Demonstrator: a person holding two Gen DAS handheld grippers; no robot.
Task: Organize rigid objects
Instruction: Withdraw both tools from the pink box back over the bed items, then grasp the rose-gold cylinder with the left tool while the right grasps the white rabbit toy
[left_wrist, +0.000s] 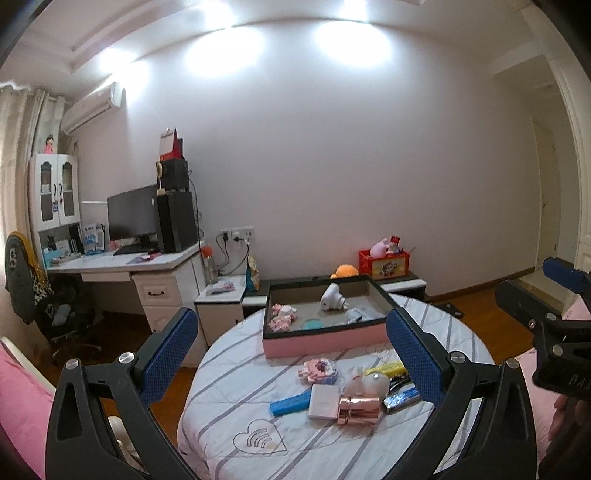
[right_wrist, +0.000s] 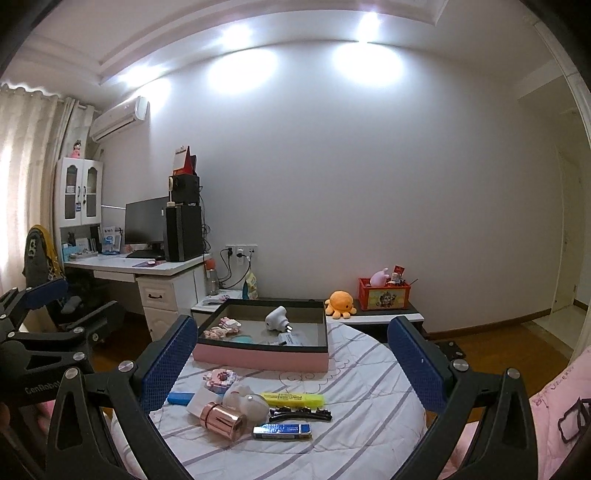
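Both grippers hover above a round table (right_wrist: 369, 373) with a striped cloth: left gripper (left_wrist: 291, 354) fingers spread wide, empty; right gripper (right_wrist: 291, 360) likewise spread, holding nothing. Pink tray (right_wrist: 258, 358) at 12 o'clock on the table, white plug-shaped item (right_wrist: 277, 316) inside. Loose clutter at 6 o'clock: rose-gold cylinder (right_wrist: 223, 421), yellow highlighter (right_wrist: 293, 398), blue-silver bar (right_wrist: 282, 431), black hair clip (right_wrist: 299, 412), blue block (left_wrist: 290, 402).

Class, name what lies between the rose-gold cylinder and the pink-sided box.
In the right wrist view, between rose-gold cylinder and pink-sided box: a pink block toy, then bare striped cloth.
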